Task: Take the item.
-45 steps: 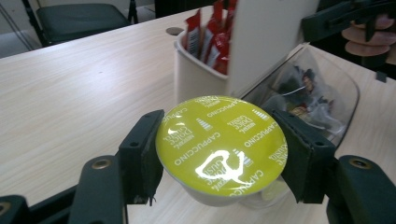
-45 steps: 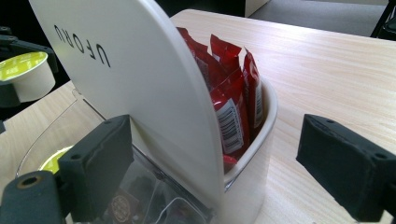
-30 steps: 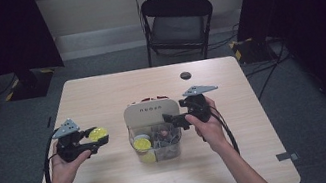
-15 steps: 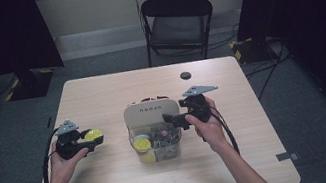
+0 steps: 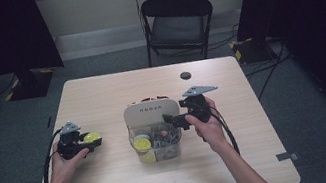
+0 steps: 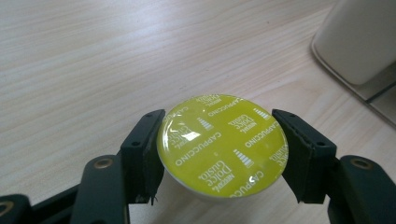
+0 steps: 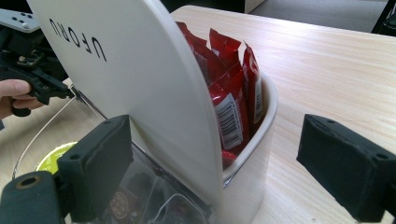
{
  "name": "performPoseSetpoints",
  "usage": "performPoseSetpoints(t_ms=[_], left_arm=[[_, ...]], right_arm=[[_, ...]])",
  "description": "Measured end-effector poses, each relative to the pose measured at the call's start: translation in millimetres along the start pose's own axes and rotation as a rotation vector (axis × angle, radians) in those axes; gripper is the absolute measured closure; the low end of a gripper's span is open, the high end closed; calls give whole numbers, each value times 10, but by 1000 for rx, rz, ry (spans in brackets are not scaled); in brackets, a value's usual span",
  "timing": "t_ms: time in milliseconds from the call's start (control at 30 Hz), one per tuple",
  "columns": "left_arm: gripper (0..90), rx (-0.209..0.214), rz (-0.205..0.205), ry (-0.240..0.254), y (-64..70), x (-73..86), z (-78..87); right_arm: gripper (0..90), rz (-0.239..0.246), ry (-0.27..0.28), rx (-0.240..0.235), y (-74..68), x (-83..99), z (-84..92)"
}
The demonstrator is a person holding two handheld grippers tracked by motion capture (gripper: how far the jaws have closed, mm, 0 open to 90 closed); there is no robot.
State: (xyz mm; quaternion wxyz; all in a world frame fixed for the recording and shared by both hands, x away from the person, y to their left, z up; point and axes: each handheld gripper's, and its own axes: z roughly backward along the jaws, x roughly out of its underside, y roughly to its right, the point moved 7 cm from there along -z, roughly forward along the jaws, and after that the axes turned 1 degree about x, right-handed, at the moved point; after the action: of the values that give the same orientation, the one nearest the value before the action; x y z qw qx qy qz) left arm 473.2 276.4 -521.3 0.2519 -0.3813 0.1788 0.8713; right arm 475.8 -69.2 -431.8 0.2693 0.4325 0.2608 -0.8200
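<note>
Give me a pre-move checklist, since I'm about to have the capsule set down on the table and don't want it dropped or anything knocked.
1. Left tongs grip on the yellow capsule: ok, a pad presses each side.
2. Capsule upright, foil lid up: ok.
3. Table under the capsule bare: ok, plain wood in the left gripper view.
4. Gap to the organizer box: ok, capsule is apart from it, to its left in the high view.
5. Right tongs steadying the box: not ok, jaws stand open around its white back panel.
6. Capsule touching the table: cannot tell.
</note>
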Motion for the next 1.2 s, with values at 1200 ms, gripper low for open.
performPoseSetpoints(t_ms=[1200], left_arm=[[202,-8,64,-20,-41,93,-104]], right_arm=[[100,3,-1,5,3,6,6]])
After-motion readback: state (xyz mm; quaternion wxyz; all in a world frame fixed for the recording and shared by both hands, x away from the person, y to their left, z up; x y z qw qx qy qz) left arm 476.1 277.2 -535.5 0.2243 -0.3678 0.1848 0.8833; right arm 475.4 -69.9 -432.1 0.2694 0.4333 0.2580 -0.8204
